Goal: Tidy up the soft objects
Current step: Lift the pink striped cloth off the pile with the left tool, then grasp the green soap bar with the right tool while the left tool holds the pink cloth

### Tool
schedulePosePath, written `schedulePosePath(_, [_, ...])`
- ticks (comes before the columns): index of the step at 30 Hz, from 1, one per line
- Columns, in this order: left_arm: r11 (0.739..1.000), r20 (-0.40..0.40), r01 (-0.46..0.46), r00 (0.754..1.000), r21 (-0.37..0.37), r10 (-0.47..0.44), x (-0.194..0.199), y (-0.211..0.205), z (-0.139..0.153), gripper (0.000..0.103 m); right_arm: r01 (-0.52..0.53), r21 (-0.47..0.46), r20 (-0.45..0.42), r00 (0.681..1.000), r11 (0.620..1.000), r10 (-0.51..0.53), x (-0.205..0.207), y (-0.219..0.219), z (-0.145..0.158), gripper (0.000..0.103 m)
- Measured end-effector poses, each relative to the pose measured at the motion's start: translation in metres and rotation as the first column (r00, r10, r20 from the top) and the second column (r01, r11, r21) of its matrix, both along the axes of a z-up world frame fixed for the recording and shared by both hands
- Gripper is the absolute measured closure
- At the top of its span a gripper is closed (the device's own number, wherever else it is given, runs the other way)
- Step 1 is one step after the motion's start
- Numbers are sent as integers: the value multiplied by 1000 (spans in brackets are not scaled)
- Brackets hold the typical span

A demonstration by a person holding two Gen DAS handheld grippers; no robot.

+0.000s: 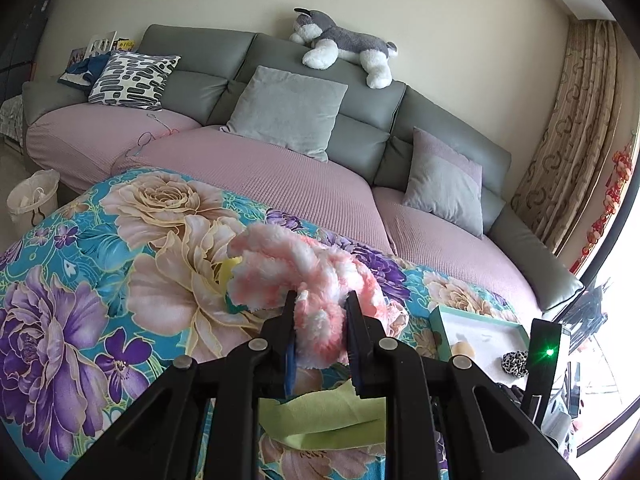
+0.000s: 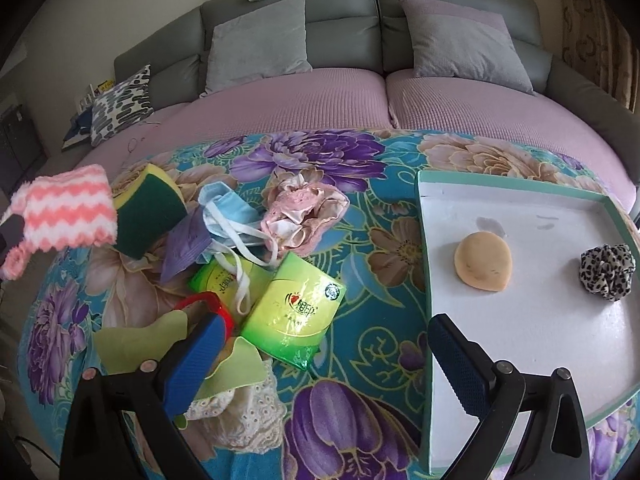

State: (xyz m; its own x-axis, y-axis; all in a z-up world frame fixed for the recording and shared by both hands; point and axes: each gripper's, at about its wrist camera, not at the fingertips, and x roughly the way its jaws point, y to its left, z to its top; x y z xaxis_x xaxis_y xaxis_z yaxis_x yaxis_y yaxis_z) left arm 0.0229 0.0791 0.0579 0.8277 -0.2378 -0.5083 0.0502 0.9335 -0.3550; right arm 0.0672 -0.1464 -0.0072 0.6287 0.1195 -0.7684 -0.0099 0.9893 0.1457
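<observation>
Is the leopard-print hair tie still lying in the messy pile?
No, the leopard-print hair tie sits inside the white tray, beside a peach-coloured sponge, apart from the pile.

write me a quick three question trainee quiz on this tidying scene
1. True or false: the left claw is shut on the pink and white fluffy cloth.
2. Which two things lie in the white tray?
A. sponge and face mask
B. beige round puff and leopard scrunchie
C. two tissue packs
3. Fill in: the right claw is ____ and holds nothing.

Key:
1. true
2. B: beige round puff, leopard scrunchie
3. open
</observation>
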Motion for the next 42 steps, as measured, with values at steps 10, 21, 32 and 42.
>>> schedulePosePath(10, [1000, -42, 6, 999, 9, -5, 6, -3, -9, 82, -38, 59, -59, 997, 998, 41, 13, 5, -21, 23])
schedulePosePath(21, [1000, -68, 2, 998, 25, -1, 10, -4, -15, 81, -51, 42, -92, 994, 998, 54, 20, 13, -32, 31])
schedulePosePath(32, [999, -86, 11, 996, 37, -7, 12, -7, -18, 81, -69, -7, -94, 993, 998, 68, 24, 24, -33, 32])
schedulePosePath(42, [999, -98, 13, 995, 39, -9, 13, -7, -20, 81, -65, 74, -67, 995, 995, 70, 24, 16, -30, 53])
